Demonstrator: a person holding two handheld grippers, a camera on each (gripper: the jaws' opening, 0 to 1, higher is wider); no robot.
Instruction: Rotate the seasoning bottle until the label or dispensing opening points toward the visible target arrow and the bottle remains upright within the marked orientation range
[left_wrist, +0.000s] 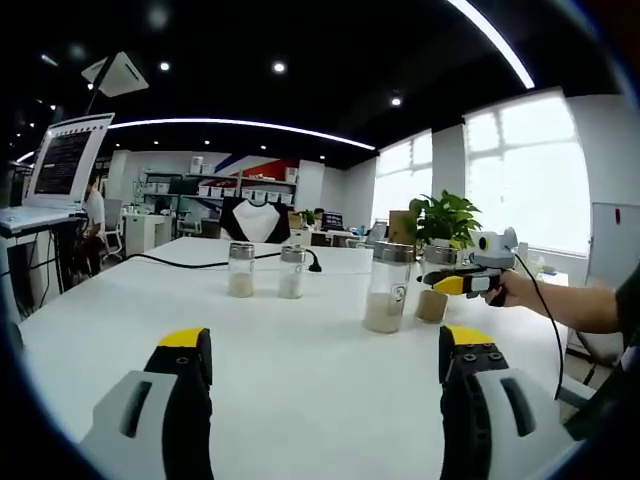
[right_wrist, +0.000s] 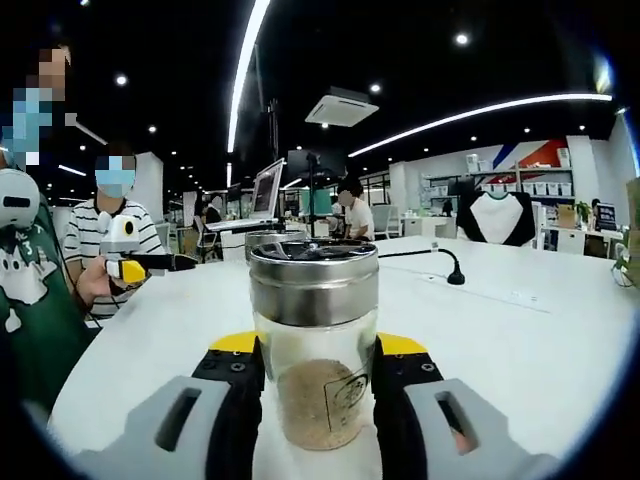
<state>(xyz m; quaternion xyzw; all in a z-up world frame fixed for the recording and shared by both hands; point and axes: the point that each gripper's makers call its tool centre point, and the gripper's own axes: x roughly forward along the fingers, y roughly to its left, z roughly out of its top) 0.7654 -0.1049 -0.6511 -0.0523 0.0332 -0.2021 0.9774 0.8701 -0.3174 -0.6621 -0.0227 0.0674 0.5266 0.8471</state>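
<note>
While the right tool (right_wrist: 315, 375) clamps the seasoning bottle (right_wrist: 314, 340) between its jaws, we see the bottle standing upright on the white bench (right_wrist: 520, 330) – steel cap on top, pale powder in the lower part, a printed mark facing the camera. In the left gripper view the left tool (left_wrist: 325, 365) hovers over the bench with its jaws spread apart and nothing between them. Ahead of it stand two small shakers (left_wrist: 241, 270) side by side and a larger jar (left_wrist: 388, 287) – beside the jar, the right tool holds the bottle. A black cable (left_wrist: 180, 262) runs behind the shakers.
</note>
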